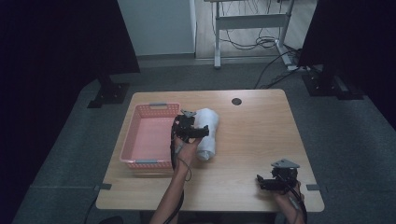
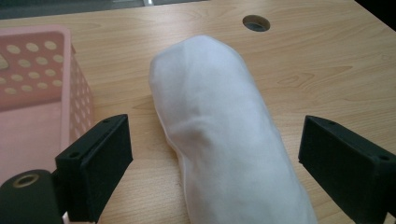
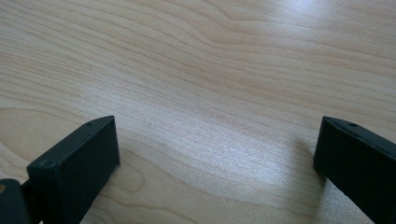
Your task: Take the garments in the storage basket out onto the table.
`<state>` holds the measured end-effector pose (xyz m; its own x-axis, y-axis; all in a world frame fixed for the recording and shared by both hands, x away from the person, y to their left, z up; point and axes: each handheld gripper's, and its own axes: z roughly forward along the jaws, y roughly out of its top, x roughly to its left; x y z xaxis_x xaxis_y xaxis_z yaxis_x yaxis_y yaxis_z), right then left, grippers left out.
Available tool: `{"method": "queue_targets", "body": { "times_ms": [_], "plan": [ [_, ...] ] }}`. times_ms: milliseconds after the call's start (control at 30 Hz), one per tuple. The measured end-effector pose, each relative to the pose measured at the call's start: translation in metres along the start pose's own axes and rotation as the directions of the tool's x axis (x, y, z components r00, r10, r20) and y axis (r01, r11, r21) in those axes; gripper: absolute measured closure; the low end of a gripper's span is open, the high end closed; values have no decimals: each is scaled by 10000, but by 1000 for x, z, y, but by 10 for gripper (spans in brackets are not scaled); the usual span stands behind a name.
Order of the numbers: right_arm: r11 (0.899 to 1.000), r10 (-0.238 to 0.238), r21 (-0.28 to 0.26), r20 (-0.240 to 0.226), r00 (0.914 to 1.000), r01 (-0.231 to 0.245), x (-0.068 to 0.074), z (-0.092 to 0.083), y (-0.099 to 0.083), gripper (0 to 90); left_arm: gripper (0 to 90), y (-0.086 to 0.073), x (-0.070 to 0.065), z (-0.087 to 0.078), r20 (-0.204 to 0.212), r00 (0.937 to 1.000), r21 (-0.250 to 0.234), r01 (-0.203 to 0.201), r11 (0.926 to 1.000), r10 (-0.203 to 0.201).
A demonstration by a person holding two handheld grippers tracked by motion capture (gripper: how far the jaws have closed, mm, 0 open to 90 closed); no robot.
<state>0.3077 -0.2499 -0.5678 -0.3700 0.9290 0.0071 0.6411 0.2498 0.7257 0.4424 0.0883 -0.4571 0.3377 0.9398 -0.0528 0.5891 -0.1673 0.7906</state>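
Note:
A rolled white towel (image 1: pixel 207 134) lies on the wooden table (image 1: pixel 252 140), just right of a pink plastic basket (image 1: pixel 148 135). My left gripper (image 1: pixel 201 132) hovers over the towel's near half, beside the basket's right wall. In the left gripper view the towel (image 2: pixel 224 130) runs lengthwise between my wide-apart black jaws, and neither pad touches it, so the left gripper (image 2: pixel 215 158) is open. My right gripper (image 1: pixel 262 182) rests at the table's front right corner. Its jaws stand wide over bare wood in the right gripper view, where the right gripper (image 3: pixel 217 154) is open with nothing between.
The basket (image 2: pixel 42 93) is hollow, its perforated wall close to my left jaw. A round cable hole (image 1: pixel 236 101) sits near the table's far edge, beyond the towel. Past the table are dark screens, stands and a desk frame with cables on the floor.

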Motion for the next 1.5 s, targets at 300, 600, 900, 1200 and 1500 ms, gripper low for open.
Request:
{"method": "queue_targets", "body": {
  "times_ms": [300, 600, 900, 1200, 1500],
  "plan": [
    [10000, 5, 2, -1, 10000, -5, 0, 0, 0, 1, 96, 1, 6, -7, -75, 10000, -112, -14, 9999, 14],
    [10000, 16, 8, 2, 10000, -16, 0, 0, 0, 1, 96, -2, 14, -11, -148, 9999, -107, -32, 9999, 30],
    [10000, 14, 8, 2, 10000, -14, 0, 0, 0, 1, 97, -4, 22, -17, -268, 9996, -157, -73, 9999, 69],
    [10000, 14, 9, 3, 10000, -14, 0, 0, 0, 1, 99, -7, 31, -25, -364, 9993, -191, -132, 9997, 125],
    [10000, 14, 8, 3, 10000, -14, 0, 0, 0, 1, 100, -11, 38, -31, -334, 9993, -213, -152, 9997, 145]
  ]
}}
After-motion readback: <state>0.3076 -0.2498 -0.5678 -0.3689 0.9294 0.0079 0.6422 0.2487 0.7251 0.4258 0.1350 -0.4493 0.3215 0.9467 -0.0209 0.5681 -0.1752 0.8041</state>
